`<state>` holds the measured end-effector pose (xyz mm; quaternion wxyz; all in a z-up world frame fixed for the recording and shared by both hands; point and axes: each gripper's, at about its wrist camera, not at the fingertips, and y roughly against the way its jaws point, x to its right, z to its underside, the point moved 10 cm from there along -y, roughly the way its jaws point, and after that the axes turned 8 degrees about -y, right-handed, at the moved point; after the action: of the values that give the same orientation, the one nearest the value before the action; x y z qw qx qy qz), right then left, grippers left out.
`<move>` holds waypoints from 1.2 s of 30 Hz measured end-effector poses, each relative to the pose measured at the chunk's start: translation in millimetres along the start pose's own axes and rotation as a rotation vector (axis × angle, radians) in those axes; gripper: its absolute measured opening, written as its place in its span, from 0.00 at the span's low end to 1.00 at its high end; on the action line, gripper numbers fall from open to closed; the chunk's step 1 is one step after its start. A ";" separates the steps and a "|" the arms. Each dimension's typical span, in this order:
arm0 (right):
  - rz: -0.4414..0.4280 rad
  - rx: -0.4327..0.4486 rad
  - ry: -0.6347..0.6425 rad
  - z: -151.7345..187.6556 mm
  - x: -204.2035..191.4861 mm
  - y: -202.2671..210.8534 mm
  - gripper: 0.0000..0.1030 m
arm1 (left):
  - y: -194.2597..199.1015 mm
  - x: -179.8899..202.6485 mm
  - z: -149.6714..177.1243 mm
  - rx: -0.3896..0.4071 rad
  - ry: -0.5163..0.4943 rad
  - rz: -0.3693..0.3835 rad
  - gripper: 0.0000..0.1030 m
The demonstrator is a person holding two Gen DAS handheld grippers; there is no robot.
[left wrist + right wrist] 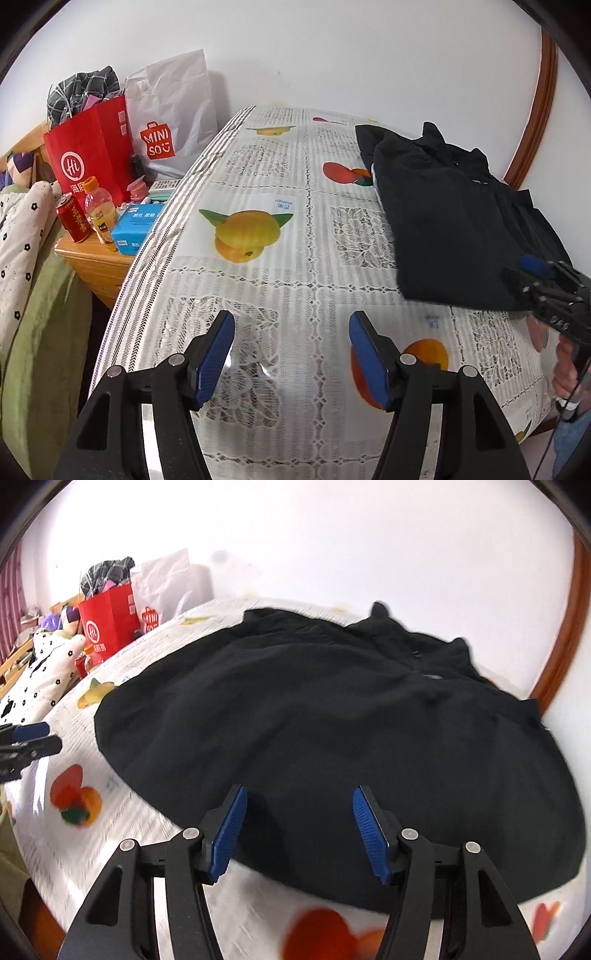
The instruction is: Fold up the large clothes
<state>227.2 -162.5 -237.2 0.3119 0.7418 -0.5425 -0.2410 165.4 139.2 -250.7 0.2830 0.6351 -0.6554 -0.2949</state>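
Folded black garment (332, 731) lies by the table's (280, 258) right edge; left gripper (291, 354) and right gripper (297, 834) hover wide apart, empty.

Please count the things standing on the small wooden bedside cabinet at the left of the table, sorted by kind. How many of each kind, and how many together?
Paper shopping bags: 2 (red bag, white Miniso bag)
Drink containers: 2 (red can, orange-capped bottle)
Blue tissue pack: 1
Other small items behind these: too hidden to count
Total clearly seen: 5

Left tool (291, 354) and right tool (299, 834) both gape, empty.
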 end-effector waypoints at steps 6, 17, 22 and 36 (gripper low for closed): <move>-0.070 -0.055 0.111 18.7 -46.2 -6.8 0.58 | -10.5 -9.7 0.2 -0.014 0.027 0.010 0.61; -0.027 0.004 0.375 7.5 -122.8 -11.6 0.59 | -11.4 -19.6 -0.4 -0.015 0.051 0.030 0.62; 0.003 0.006 0.390 -11.6 -131.5 -26.6 0.60 | -12.4 -17.8 -0.6 -0.013 0.043 0.030 0.64; -0.149 0.071 0.166 -69.2 -111.7 -3.2 0.03 | -7.2 14.5 -22.2 -0.004 0.001 0.040 0.65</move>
<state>244.5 -41.2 -189.7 0.3105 0.8080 -0.4665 -0.1820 186.2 124.0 -241.4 0.2901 0.6215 -0.6673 -0.2902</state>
